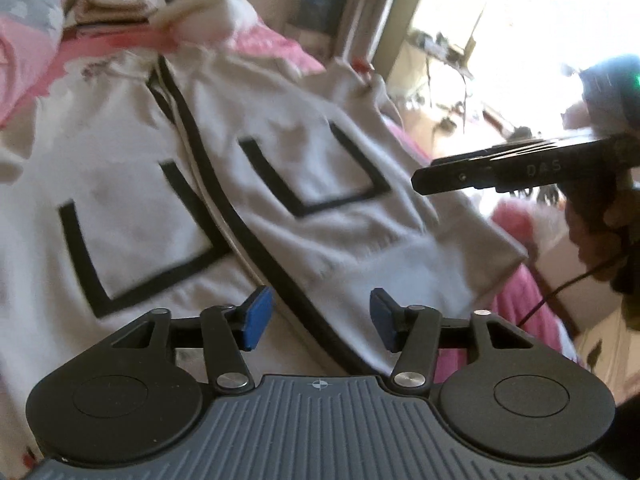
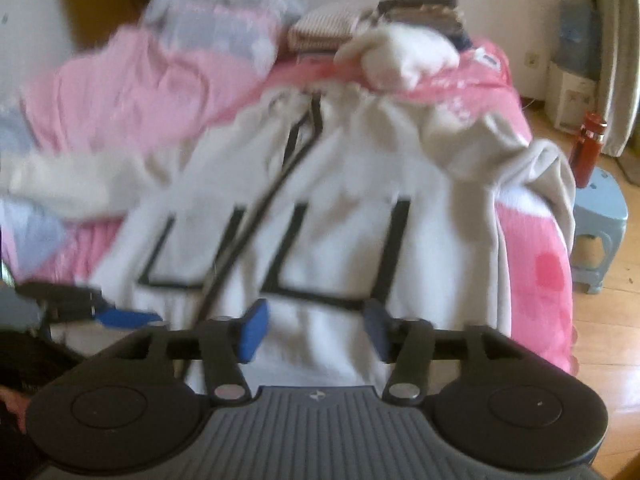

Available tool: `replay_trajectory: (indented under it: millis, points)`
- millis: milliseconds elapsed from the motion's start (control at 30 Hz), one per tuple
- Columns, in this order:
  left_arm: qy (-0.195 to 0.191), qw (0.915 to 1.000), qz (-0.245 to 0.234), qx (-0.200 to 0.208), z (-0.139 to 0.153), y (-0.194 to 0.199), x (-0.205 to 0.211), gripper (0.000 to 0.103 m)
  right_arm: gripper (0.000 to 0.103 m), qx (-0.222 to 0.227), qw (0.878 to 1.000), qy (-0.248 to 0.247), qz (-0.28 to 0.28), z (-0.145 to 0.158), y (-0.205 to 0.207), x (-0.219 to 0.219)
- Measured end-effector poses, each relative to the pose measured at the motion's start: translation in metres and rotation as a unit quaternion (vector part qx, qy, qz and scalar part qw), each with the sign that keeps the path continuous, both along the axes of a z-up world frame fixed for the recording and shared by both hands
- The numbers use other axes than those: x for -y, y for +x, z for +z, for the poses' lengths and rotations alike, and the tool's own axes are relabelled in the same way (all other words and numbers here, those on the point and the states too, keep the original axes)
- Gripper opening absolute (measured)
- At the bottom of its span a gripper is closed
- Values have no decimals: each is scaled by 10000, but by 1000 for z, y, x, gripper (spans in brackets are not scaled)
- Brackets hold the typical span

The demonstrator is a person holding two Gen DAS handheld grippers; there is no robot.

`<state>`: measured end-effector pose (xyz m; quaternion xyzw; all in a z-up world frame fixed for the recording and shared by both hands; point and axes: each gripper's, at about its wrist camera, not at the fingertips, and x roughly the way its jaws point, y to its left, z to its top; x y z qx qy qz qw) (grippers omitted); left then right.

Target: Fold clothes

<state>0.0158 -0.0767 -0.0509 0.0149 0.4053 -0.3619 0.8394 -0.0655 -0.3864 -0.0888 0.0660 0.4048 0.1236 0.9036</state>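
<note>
a red bottle [image 2: 587,148] stands upright on a pale blue stool [image 2: 598,216] just beside the bed with its pink cover [image 2: 536,272], on a wooden floor [image 2: 600,360]. a water dispenser [image 2: 570,92] sits against the far wall near a pale curtain [image 2: 618,60].

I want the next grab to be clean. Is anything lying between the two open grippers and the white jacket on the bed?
Nothing visible. The white jacket lies spread on the pink bed cover, directly under the left gripper and right gripper, both open and empty. The folded pile sits beyond the collar, clear of them.
</note>
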Motion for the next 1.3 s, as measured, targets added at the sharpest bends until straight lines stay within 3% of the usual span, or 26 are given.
replay_trajectory:
  millis: [133, 200, 300, 500, 633, 767, 1067, 1167, 1300]
  points:
    - [-13, 9987, 374, 346, 19, 11, -8, 79, 82, 89, 9991, 325, -258, 13, 15, 6]
    - [36, 9973, 470, 561, 30, 16, -12, 93, 96, 122, 9982, 456, -359, 21, 19, 9]
    - [195, 9952, 483, 828, 48, 25, -13, 99, 103, 293, 9966, 629, -448, 36, 20, 13]
    - [263, 9937, 732, 811, 75, 50, -11, 101, 103, 647, 9920, 723, -803, 63, 27, 20]
    - [377, 9869, 960, 1245, 86, 68, -8, 103, 103, 891, 9905, 407, -961, 65, 38, 17]
    - [735, 9833, 779, 1472, 90, 93, 10, 103, 103, 929, 9919, 155, -848, 56, 51, 7]
    - [487, 9916, 704, 969, 40, 123, 45, 103, 103, 453, 9948, -647, -636, 9, 78, -9]
    - [349, 9941, 689, 761, 28, 130, 50, 102, 103, 323, 9944, -456, -894, 0, 86, 12]
    - [349, 9961, 585, 558, 12, 142, 57, 96, 103, 291, 9837, 314, -1746, -5, 99, 74]
